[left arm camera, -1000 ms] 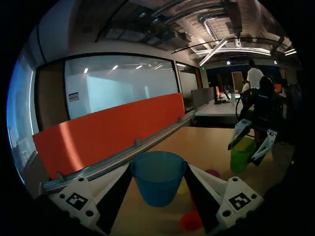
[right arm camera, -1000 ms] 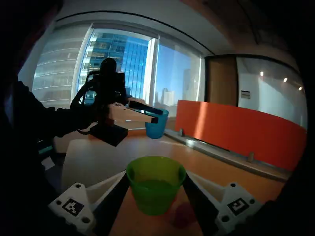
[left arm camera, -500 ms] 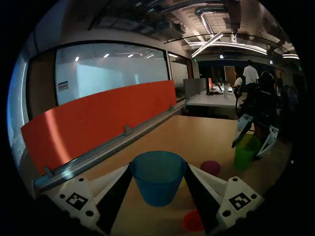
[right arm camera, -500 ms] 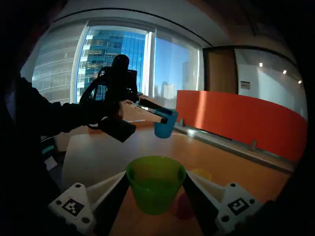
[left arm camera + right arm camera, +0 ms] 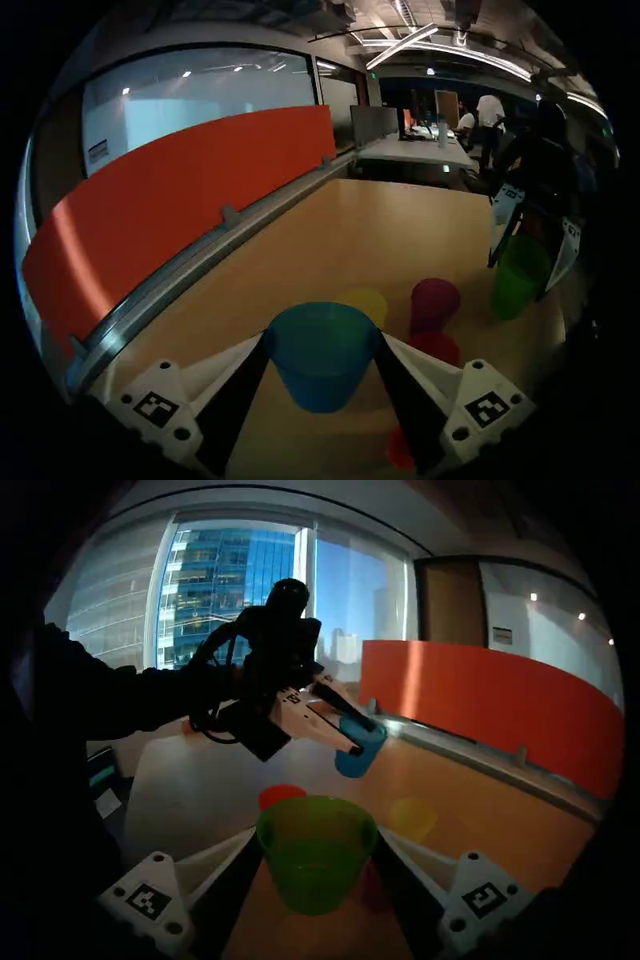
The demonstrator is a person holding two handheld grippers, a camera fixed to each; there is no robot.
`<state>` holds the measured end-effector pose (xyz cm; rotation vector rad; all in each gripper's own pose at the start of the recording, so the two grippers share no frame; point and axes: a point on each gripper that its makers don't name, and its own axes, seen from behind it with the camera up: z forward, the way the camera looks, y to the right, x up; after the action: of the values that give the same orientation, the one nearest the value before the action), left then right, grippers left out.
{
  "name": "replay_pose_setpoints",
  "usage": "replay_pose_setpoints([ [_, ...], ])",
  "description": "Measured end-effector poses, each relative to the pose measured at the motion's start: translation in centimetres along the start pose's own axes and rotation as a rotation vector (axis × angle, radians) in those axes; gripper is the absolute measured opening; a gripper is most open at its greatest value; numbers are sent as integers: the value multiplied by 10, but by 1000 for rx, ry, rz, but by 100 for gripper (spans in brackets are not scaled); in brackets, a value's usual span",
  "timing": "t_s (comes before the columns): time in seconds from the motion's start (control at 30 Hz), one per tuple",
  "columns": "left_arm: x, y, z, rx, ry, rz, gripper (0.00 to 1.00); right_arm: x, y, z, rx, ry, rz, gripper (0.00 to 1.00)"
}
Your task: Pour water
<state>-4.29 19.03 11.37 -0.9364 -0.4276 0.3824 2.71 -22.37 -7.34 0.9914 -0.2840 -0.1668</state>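
The left hand-held gripper (image 5: 322, 350) pinches a blue cup (image 5: 322, 380) between both fingers, above a wooden surface (image 5: 352, 232). The right hand-held gripper (image 5: 316, 830) pinches a green cup (image 5: 314, 872) likewise. In the right gripper view the blue cup hangs tilted, apart from the green one. A yellow cup (image 5: 366, 302), a maroon cup (image 5: 434, 300) and a red cup (image 5: 436, 347) stand below. Tipping before the rims line up would likely spill water. A smooth cup could slip, and a low pass could topple the standing cups.

Wooden desk (image 5: 360, 232) being edged by an orange divider (image 5: 176, 184), ceiling strips (image 5: 404, 46) being lit, towers (image 5: 208, 584) being framed by windows (image 5: 356, 592)
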Motion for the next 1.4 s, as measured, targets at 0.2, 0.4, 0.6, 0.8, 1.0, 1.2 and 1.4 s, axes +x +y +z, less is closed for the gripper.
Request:
replay_pose_setpoints([
  [0.2, -22, 0, 23, -21, -77, 37, 89, -7, 1, 0, 1, -18, 3, 90],
  [0.4, -38, 7, 43, -61, -123, 47, 89, -14, 1, 0, 3, -34, 8, 90],
  [0.6, -48, 11, 60, -89, -149, 54, 89, -19, 2, 1, 4, -44, 14, 90],
  [0.8, -58, 13, 70, -112, -173, 59, 89, -21, 4, 1, 3, -49, 20, 90],
  [1.0, -64, 17, 76, -141, -171, 46, 89, -23, 6, 3, 0, -52, 28, 90],
  [1.2, -71, 16, 80, -148, -171, 15, 89, -25, 6, 5, 0, -53, 34, 90],
  [1.4, -75, 15, 78, -148, -159, -2, 89, -26, 7, 6, -1, -56, 37, 90],
])
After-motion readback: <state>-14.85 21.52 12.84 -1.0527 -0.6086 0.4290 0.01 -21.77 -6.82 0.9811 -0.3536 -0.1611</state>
